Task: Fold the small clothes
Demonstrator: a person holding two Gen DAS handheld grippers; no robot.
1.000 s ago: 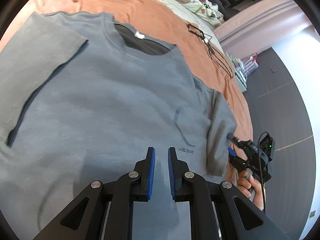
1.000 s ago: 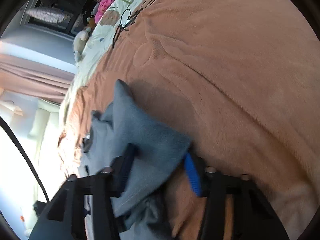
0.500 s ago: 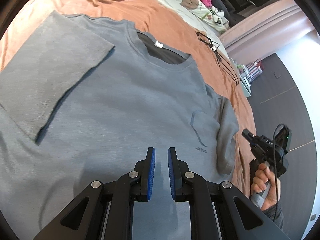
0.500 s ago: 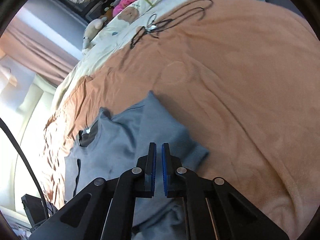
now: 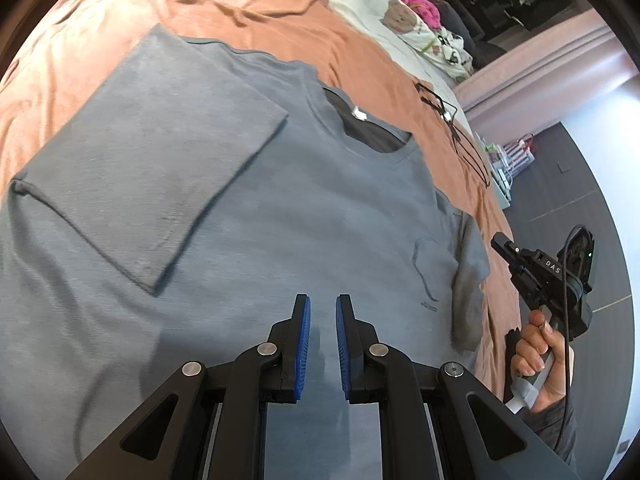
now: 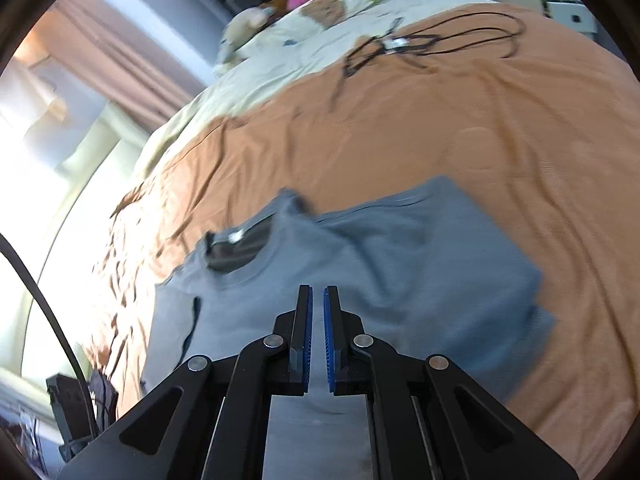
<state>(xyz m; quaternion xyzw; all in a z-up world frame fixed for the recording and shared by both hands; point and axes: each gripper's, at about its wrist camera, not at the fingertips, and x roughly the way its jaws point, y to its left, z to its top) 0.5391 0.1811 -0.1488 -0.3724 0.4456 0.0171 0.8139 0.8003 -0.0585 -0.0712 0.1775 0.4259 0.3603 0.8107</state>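
Observation:
A grey-blue T-shirt (image 5: 304, 208) lies flat on the orange bedspread (image 5: 360, 52), collar away from me. One sleeve (image 5: 152, 168) is folded in over the chest; the other sleeve (image 5: 470, 280) is folded in at the right edge. My left gripper (image 5: 322, 312) hovers above the lower middle of the shirt, shut and empty. My right gripper (image 6: 316, 304) is shut and empty above the shirt (image 6: 400, 272); it also shows in the left wrist view (image 5: 504, 248), held off the shirt's right edge.
A black cable (image 6: 432, 40) lies on the bedspread (image 6: 480, 128) beyond the shirt. Cream bedding with a bear print (image 5: 400, 20) and pink cloth (image 5: 416, 0) lie at the far end. The dark floor (image 5: 580, 184) runs along the bed's right side.
The right gripper let go of the right sleeve, closed, and drew back off the shirt's edge. The sleeve now lies folded in. The left gripper pulled back slightly, staying shut.

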